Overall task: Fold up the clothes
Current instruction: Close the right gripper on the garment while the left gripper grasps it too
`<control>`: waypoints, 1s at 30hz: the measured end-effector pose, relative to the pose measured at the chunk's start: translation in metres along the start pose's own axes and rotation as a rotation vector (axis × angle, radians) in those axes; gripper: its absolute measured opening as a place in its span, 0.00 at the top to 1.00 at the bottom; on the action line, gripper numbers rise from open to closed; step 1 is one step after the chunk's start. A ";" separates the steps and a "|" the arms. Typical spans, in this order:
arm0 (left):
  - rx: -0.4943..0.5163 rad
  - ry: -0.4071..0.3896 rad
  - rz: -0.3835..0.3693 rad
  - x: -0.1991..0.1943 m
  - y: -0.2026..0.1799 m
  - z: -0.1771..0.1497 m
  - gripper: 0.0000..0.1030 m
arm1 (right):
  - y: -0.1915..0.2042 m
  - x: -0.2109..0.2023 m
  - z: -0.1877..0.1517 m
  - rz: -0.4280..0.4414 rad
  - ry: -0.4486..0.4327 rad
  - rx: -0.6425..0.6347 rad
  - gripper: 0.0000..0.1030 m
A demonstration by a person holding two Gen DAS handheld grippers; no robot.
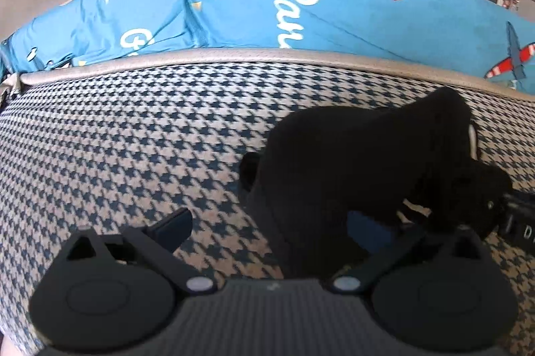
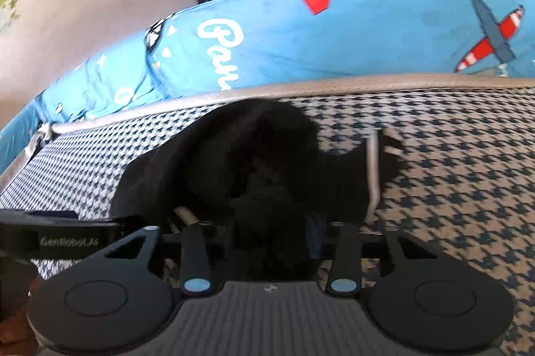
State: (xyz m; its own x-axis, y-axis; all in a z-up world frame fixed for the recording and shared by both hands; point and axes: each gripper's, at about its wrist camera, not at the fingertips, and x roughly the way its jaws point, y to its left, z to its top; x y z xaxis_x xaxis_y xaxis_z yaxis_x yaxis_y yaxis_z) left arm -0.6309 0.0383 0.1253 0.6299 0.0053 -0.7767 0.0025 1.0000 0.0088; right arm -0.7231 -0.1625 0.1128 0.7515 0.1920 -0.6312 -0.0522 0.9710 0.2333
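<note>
The right gripper (image 2: pixel 267 222) was clenched on the bunched black fabric garment (image 2: pixel 234 162) straight ahead of it, while the left gripper (image 1: pixel 267 229), fingers spread, had it just right of centre.

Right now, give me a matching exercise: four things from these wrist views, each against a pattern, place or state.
Things:
1. black garment
2. blue quilt
3. cushion
4. left gripper

Descriptions:
A. houndstooth check
B. wide open
C. white lettering and a red-striped plane print
D. bunched up on the cushion

Pairs: 1-D, 2-C, 3-A, 4-B
</note>
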 end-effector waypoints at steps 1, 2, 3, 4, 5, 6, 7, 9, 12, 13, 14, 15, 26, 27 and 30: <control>-0.002 -0.001 -0.015 -0.001 -0.001 0.000 0.00 | -0.001 -0.001 0.000 -0.009 -0.003 0.000 0.71; 0.000 -0.004 -0.024 -0.002 -0.003 0.000 0.00 | -0.004 -0.003 -0.001 -0.017 -0.002 0.004 0.73; 0.004 -0.006 -0.030 -0.001 -0.005 0.000 0.00 | -0.006 -0.005 -0.001 -0.024 0.000 0.008 0.73; 0.008 -0.009 -0.035 0.000 -0.007 0.000 0.00 | -0.008 -0.007 -0.001 -0.032 0.002 0.013 0.73; 0.012 -0.012 -0.041 0.000 -0.010 0.000 0.00 | -0.011 -0.009 -0.002 -0.039 0.004 0.017 0.73; 0.017 -0.015 -0.047 0.001 -0.011 0.000 0.00 | -0.012 -0.010 -0.003 -0.047 0.008 0.019 0.73; 0.025 -0.021 -0.055 0.000 -0.013 0.000 0.00 | -0.014 -0.011 -0.004 -0.056 0.012 0.020 0.73; 0.036 -0.036 -0.066 -0.003 -0.016 -0.002 0.00 | -0.015 -0.013 -0.004 -0.067 0.021 0.020 0.73; 0.038 -0.054 -0.072 -0.004 -0.015 -0.001 0.01 | -0.018 -0.019 -0.006 -0.054 0.032 0.034 0.72; 0.036 -0.062 -0.081 -0.005 -0.015 -0.001 0.01 | -0.020 -0.021 -0.007 -0.046 0.034 0.043 0.71; 0.034 -0.069 -0.089 -0.005 -0.014 0.000 0.01 | -0.022 -0.023 -0.007 -0.037 0.037 0.051 0.69; 0.033 -0.078 -0.095 -0.007 -0.014 0.001 0.00 | -0.023 -0.025 -0.008 -0.026 0.037 0.059 0.66; 0.054 -0.147 -0.196 -0.009 -0.031 0.015 0.00 | -0.046 -0.040 -0.004 -0.020 -0.027 0.164 0.42; 0.070 -0.147 -0.214 -0.009 -0.034 0.015 0.00 | -0.046 -0.039 -0.003 -0.021 -0.027 0.169 0.41; 0.114 -0.136 -0.221 -0.001 -0.045 0.014 0.00 | -0.048 -0.036 -0.002 -0.027 -0.030 0.183 0.39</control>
State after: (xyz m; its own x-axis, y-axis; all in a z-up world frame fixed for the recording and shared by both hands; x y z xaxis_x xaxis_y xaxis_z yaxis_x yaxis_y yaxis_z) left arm -0.6212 -0.0066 0.1346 0.7025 -0.2215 -0.6763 0.2340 0.9694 -0.0744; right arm -0.7488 -0.2161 0.1225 0.7703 0.1594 -0.6175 0.0870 0.9330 0.3493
